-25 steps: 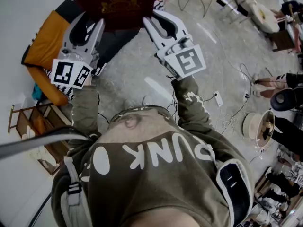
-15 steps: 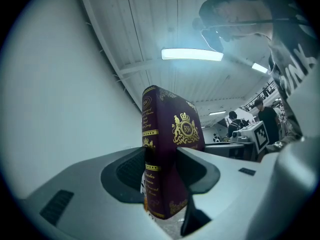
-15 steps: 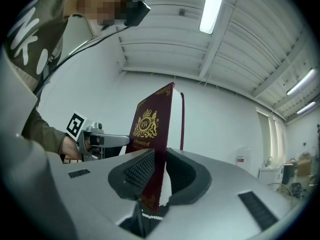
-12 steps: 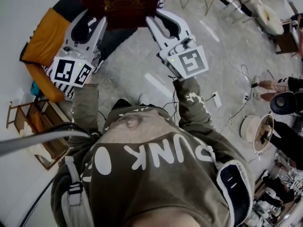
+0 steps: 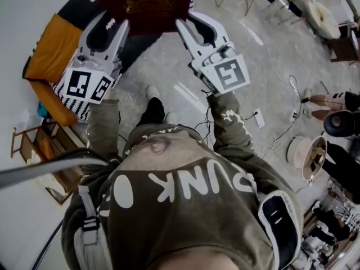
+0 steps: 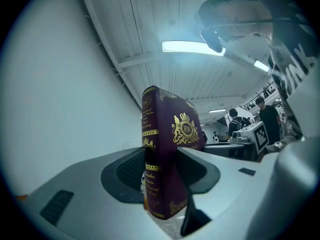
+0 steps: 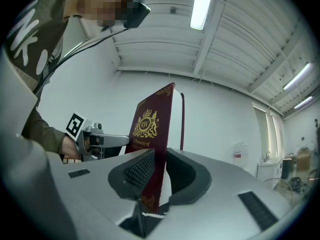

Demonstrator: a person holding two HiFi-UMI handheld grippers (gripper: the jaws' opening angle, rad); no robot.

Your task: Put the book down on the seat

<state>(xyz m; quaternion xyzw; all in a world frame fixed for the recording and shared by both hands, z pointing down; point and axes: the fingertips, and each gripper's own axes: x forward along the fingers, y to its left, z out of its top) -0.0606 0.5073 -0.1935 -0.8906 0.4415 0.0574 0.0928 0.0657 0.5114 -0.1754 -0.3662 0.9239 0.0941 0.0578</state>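
- Book was held up between both grippers at the top of the head view, near the orange seat and not resting on it.
- Left gripper was clamped on the book's left edge, with the spine showing beside its jaws.
- Right gripper grasped the opposite edge, pads pressed on the covers.
- Cables lay on the floor at right.

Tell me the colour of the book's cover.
The book is maroon with gold crest; clearest in left gripper view.
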